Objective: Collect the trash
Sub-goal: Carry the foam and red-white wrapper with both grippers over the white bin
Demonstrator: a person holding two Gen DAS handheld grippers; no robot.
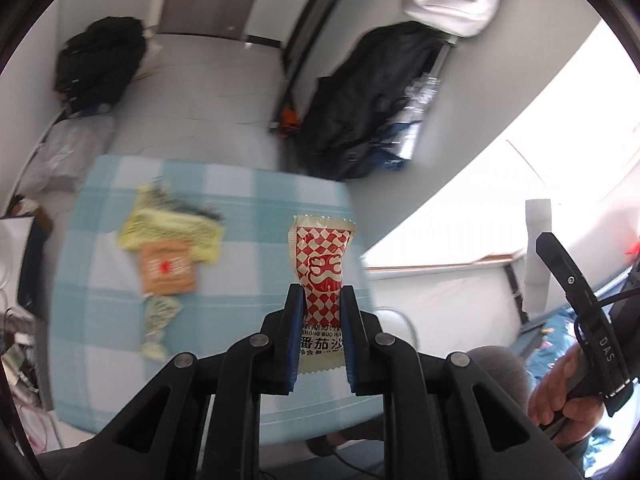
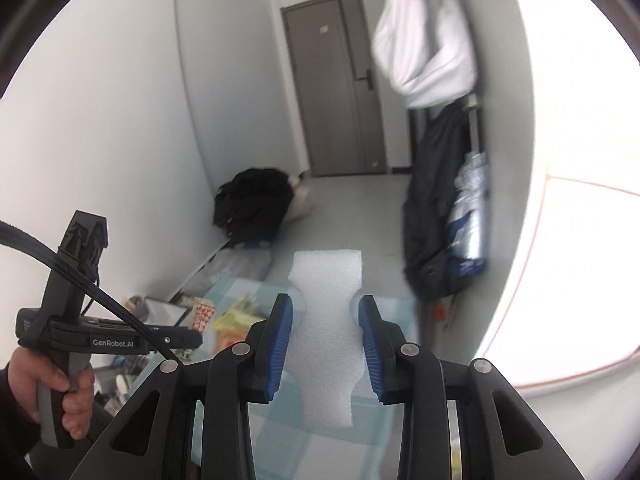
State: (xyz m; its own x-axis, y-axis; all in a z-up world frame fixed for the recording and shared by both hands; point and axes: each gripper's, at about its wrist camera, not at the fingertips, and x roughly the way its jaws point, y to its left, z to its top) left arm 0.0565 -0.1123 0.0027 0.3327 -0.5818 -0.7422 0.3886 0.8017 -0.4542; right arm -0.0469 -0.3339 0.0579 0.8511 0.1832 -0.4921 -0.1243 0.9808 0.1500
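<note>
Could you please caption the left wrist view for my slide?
Left gripper holding a red-checked sauce packet above the checked tablecloth.

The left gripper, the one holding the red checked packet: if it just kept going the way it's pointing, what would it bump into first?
Probably the blue checked tablecloth, near its far edge. The left gripper, shut on the packet, tilts down toward it. Depth is hard to judge.

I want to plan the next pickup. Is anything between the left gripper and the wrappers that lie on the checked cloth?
Yes. The left gripper is shut on a red-and-white sauce packet, so it is occupied. The yellow wrapper and orange packet lie uncovered on the cloth.
</note>
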